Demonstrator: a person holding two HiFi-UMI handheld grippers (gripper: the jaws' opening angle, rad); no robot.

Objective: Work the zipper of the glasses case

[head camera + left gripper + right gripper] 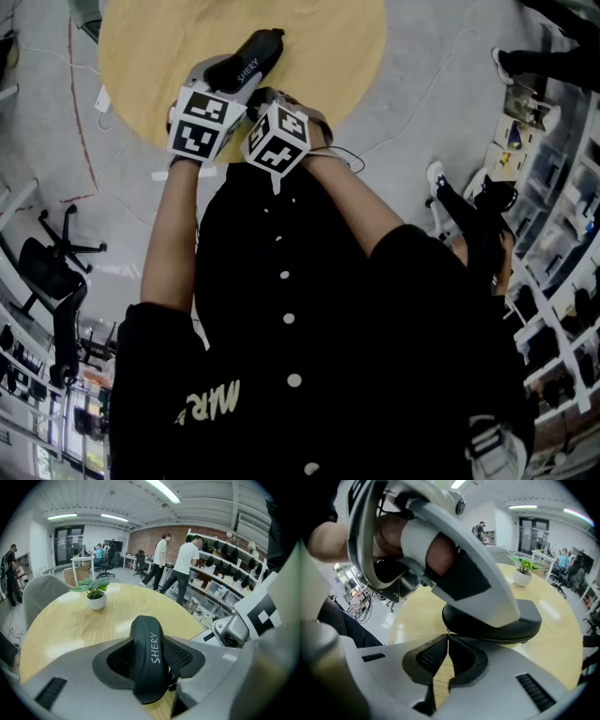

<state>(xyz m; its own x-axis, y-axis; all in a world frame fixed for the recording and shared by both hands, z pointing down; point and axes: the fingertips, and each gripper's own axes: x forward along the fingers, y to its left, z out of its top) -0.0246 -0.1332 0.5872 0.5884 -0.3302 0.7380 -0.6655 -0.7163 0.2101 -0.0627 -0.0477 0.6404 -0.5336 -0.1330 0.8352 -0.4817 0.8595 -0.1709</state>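
The glasses case (pixel 246 64) is matt black with white lettering, and the round table (pixel 328 56) is pale yellow wood grain. The 2 marker cubes (pixel 199 124) carry black-and-white square patterns. The plant (pixel 95 592) is green, its pot white.

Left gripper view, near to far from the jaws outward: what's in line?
glasses case → potted plant → white desk → dark doorway
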